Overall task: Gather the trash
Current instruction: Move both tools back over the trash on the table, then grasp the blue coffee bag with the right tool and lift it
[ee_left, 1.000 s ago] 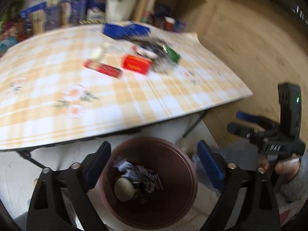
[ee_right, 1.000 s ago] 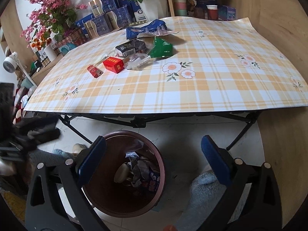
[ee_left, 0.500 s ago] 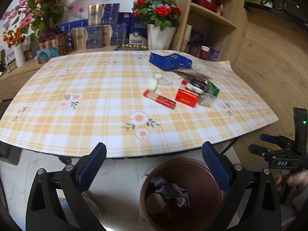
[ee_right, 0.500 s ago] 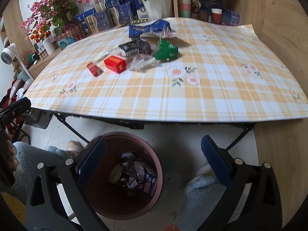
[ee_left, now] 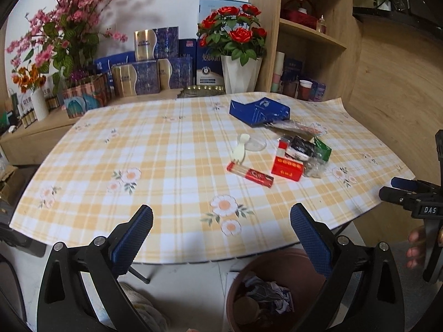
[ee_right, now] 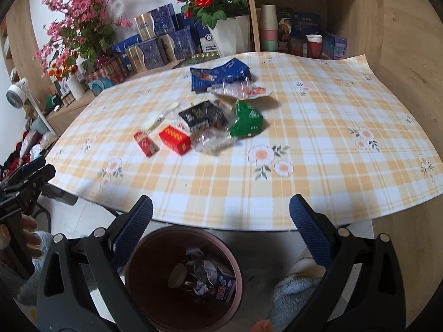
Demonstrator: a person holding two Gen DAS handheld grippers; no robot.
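Trash collection partway done: crumpled wrappers lie in the brown bin point(ee_right: 184, 276) on the floor, while boxes and packets point(ee_right: 210, 116) remain clustered on the desk point(ee_right: 318, 166). Left gripper point(ee_left: 221, 238) and right gripper point(ee_right: 220, 232) both gape wide, empty.

Litter point(ee_left: 286, 170) lies on the table point(ee_left: 166, 149); bin point(ee_right: 144, 271) stands below.

A white angular vase of red roses point(ee_left: 241, 70) stands behind the table. Left of it are stacked blue-and-gold gift boxes point(ee_left: 155, 63) and tall pink blossom branches point(ee_left: 63, 27); right of it, wooden shelves point(ee_left: 310, 33) hold a red paper cup point(ee_right: 314, 45).
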